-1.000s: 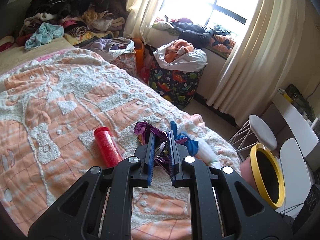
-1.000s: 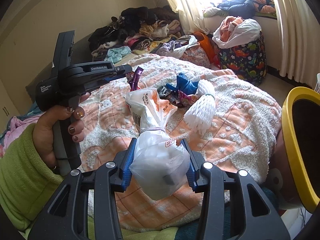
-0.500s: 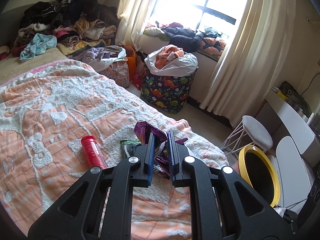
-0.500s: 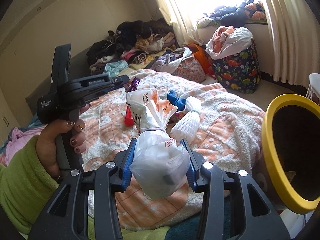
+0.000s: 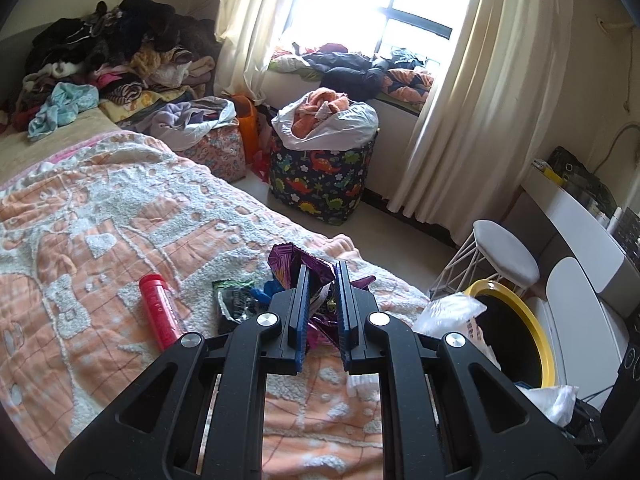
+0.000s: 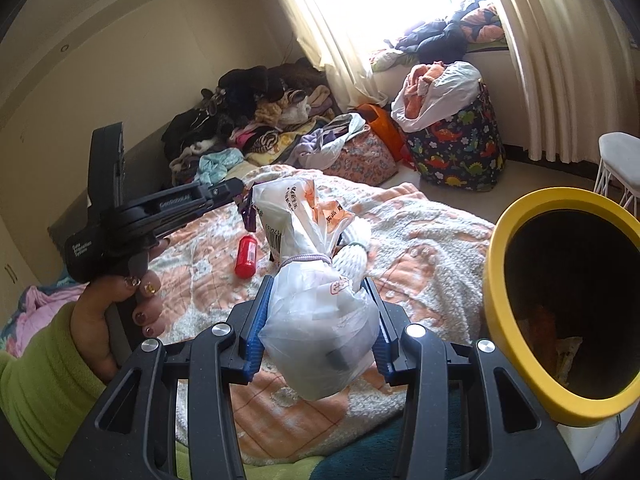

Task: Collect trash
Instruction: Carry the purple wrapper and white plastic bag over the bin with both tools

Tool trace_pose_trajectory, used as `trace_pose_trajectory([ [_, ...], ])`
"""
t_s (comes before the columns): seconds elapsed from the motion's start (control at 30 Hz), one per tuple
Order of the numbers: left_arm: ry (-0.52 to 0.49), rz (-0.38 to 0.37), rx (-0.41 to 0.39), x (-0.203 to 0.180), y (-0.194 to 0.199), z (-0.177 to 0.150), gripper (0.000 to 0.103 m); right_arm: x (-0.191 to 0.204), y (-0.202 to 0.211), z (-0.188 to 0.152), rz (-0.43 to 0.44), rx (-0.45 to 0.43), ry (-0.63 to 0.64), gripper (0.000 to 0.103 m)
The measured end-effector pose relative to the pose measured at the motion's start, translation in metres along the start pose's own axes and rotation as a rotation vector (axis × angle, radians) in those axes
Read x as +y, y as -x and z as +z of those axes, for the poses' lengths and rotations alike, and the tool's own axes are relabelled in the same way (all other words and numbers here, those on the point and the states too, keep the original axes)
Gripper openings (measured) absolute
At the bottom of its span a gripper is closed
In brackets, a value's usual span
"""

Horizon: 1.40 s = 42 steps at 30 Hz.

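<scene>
As claws rose, bin point(image 6: 560, 300) neared.

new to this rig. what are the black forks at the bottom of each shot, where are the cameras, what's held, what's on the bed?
No robot: a person holds a two-finger gripper in each hand, with a fisheye camera looking along its fingers. The left gripper is shut on a purple wrapper. The right gripper clamps a tied white plastic bag; its view also shows the left hand. On the orange bedspread lie a red bottle and more wrappers. A yellow-rimmed bin stands beside the bed.
</scene>
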<state>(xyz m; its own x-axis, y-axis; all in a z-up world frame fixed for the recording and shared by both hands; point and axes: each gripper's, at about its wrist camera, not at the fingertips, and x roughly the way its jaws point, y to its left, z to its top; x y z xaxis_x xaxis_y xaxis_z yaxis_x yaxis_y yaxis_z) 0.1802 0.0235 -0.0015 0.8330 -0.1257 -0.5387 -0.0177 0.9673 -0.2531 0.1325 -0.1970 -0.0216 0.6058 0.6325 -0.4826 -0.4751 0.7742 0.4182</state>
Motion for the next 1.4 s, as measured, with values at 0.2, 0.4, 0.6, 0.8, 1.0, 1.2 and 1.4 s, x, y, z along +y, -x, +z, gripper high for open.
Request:
trace_pose_trajectory([
  [0.2, -0.024, -0.017, 0.006, -0.016, -0.001, -0.002, 0.008, -0.012, 0.011, 0.005, -0.015, -0.031, -0.028, 0.041],
  [0.4, -0.049, -0.03, 0.014, -0.03, -0.003, -0.005, 0.008, -0.021, 0.021, 0.008, -0.046, -0.062, -0.031, 0.041],
  [0.6, -0.069, -0.049, 0.019, -0.043, -0.005, -0.007, 0.008, -0.034, 0.028, 0.011, -0.066, -0.087, -0.057, 0.041],
  [0.8, -0.095, -0.068, 0.029, -0.057, -0.007, -0.01, 0.008, -0.045, 0.036, 0.016, -0.092, -0.116, -0.07, 0.041],
  [1.0, -0.124, -0.084, 0.036, -0.074, -0.009, -0.013, 0.008, -0.057, 0.042, 0.018, -0.107, -0.141, -0.094, 0.041],
  [1.2, -0.153, -0.101, 0.04, -0.09, -0.012, -0.016, 0.008, -0.074, 0.05, 0.02, -0.121, -0.167, -0.133, 0.041],
  [1.4, -0.177, -0.121, 0.05, -0.105, -0.018, -0.018, 0.008, -0.09, 0.06, 0.02, -0.142, -0.194, -0.175, 0.041],
])
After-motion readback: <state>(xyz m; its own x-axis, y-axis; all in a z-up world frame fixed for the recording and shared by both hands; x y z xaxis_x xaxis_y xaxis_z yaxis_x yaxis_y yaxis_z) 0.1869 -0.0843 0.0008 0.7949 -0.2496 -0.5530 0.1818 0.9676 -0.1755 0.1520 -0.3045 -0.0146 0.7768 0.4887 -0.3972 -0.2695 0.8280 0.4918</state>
